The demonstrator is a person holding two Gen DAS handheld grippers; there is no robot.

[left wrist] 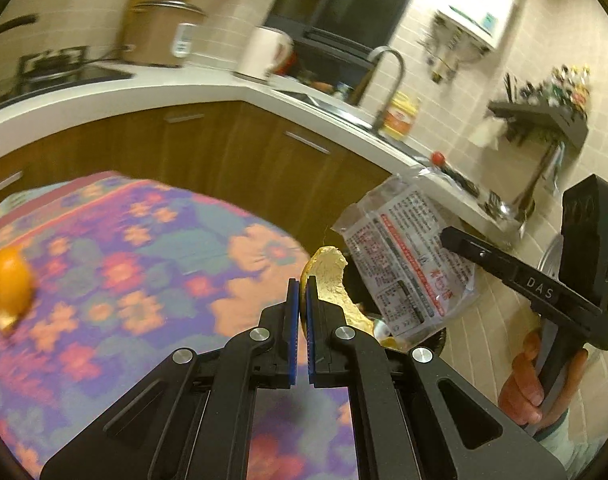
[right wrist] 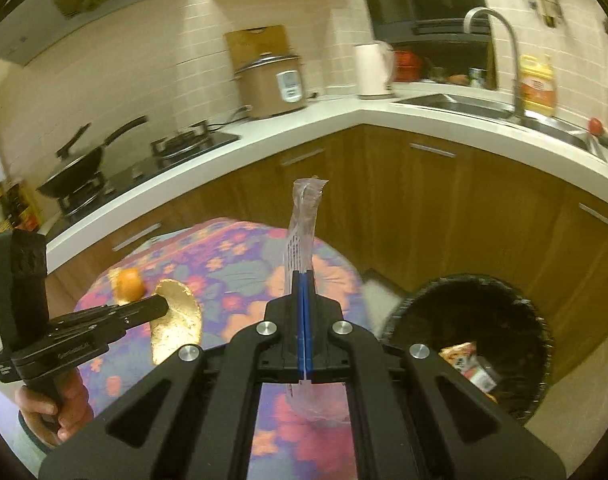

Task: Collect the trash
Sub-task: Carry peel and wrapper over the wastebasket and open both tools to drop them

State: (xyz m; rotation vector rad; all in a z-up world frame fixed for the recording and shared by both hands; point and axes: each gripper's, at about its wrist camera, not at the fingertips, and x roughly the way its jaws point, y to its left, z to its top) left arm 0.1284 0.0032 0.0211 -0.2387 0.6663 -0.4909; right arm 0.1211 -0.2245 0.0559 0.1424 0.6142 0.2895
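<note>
Left wrist view is filled at the bottom by the left gripper [left wrist: 302,300], whose blue-padded jaws are clenched on a curved piece of peel [left wrist: 332,280]; the pale inner side of the peel is turned to the camera and it is lifted clear of the flowered tablecloth [left wrist: 143,248]. To the right, the right gripper [left wrist: 444,236] is seen from the side, and a printed plastic wrapper [left wrist: 404,264] is grasped at its tip and hangs in the air. The person's right hand [left wrist: 532,380] is wrapped around the handle below it. Another orange peel piece [left wrist: 7,284] lies on the tablecloth at the far left, well apart from both grippers.

From the right wrist view, the right gripper [right wrist: 305,280] is seen with its jaws pressed together on the plastic wrapper [right wrist: 304,224], which is seen edge-on and stands up beyond the fingertips. A black trash bin [right wrist: 476,344] is placed on the floor at the lower right, beside the table, and some packaging is already lying inside it. At the left, the left gripper [right wrist: 163,306] is held above the tablecloth [right wrist: 239,272] with the peel [right wrist: 179,320] in its tip, and the orange piece [right wrist: 128,285] is seen just behind it. The left hand [right wrist: 59,408] is closed around the handle.
</note>
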